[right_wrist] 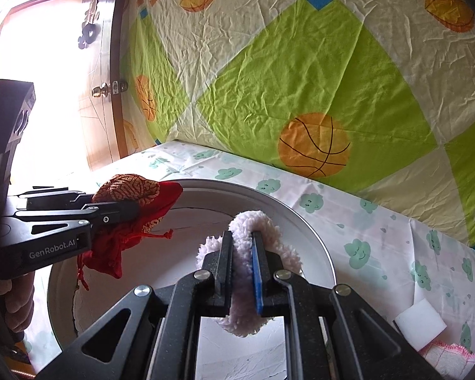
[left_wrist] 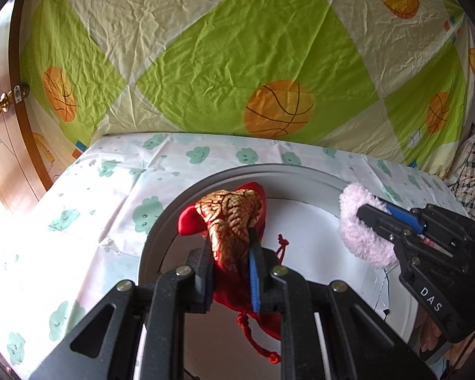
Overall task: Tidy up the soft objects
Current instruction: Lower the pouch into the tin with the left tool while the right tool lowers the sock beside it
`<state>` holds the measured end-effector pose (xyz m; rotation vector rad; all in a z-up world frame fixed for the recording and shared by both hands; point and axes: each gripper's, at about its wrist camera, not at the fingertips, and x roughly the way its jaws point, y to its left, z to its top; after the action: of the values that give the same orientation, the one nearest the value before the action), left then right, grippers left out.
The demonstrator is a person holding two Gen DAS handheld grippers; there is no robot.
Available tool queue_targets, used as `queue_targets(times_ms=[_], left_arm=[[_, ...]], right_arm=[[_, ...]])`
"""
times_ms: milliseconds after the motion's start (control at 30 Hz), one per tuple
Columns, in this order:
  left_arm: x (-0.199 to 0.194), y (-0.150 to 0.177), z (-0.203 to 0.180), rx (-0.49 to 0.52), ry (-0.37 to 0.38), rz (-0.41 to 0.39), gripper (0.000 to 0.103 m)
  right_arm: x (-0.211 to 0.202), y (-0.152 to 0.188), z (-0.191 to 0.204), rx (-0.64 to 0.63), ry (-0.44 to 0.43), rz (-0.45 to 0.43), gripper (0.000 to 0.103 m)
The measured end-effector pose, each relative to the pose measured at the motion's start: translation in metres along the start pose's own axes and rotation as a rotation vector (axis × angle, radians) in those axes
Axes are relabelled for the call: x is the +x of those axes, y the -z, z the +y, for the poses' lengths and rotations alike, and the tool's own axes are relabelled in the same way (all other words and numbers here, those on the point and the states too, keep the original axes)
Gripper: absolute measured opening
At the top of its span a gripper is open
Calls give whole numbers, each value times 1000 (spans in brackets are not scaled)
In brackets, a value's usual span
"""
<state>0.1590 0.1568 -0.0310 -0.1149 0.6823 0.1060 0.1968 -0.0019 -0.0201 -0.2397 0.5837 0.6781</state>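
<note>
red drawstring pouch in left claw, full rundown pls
The red pouch looks like satin-like fabric with a gold brocade panel on its upper part. A knotted red drawstring dangles below. It is crumpled and pinched mid-body by the shut left claw, held over the round white tub. Whether it touches anything besides the claw's pads cannot be told.

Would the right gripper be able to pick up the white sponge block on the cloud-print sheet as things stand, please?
Probably not yet. The right gripper is shut on the pink fluffy piece over the round tub. The way to the white sponge block looks free, but its jaws are occupied.
</note>
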Motion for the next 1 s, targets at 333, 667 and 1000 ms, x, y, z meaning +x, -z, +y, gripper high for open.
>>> queue_targets(times_ms=[333,667,1000], left_arm=[[18,-6,-3,28,-16,73,15],[23,-8,-1,31,-59,77,26],[-15,-1,-8,21,-95,-50,82]], right_arm=[[19,0,-11,29,-12,72,12],[25,-1,-11,42,-12,83,15],[-13,0,-16,75,30,-7,62]])
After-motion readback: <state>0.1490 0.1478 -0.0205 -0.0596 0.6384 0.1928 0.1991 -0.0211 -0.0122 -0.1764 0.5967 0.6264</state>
